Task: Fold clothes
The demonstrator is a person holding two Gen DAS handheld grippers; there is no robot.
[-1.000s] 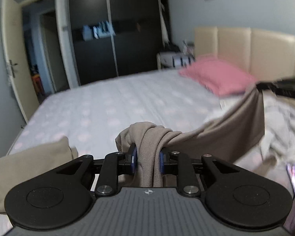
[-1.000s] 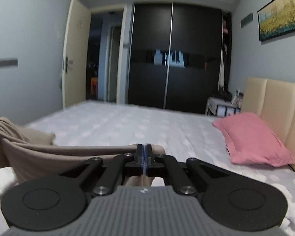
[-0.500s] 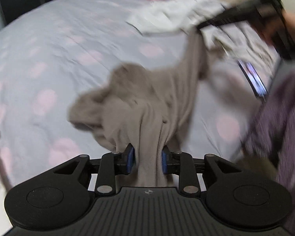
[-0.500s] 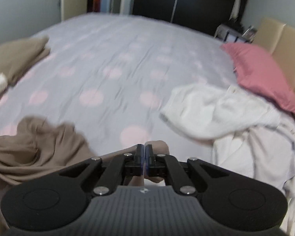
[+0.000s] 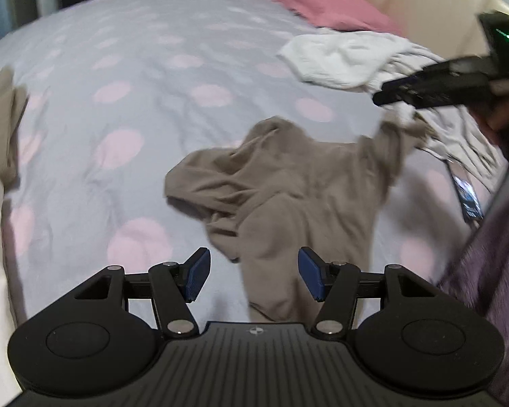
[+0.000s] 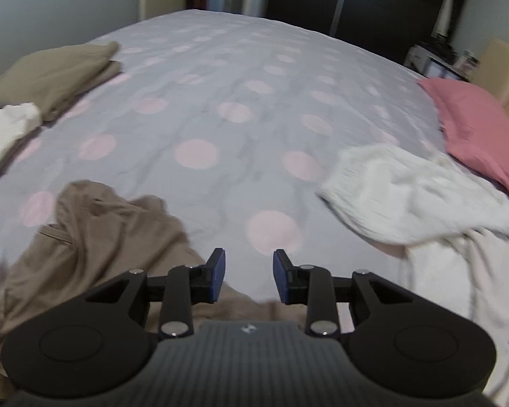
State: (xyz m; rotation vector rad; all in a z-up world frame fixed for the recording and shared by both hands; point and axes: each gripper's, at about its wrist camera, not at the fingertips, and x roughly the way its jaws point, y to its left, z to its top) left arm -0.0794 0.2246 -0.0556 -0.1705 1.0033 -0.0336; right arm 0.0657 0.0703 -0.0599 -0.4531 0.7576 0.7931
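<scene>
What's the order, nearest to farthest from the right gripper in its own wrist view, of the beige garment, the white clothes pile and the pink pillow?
From the right gripper, whose jaws have just been opening with nothing pinched between them:
1. Beige garment, crumpled on the bed just left of and under the fingers.
2. White clothes pile, to the right, further up the bed.
3. Pink pillow, far right, beyond the white pile.

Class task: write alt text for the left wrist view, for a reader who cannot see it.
A crumpled beige garment lies on a grey bedspread with pink dots, between the left tongs, whose pads have just opened off it. White clothes and a pink pillow lie beyond.
</scene>
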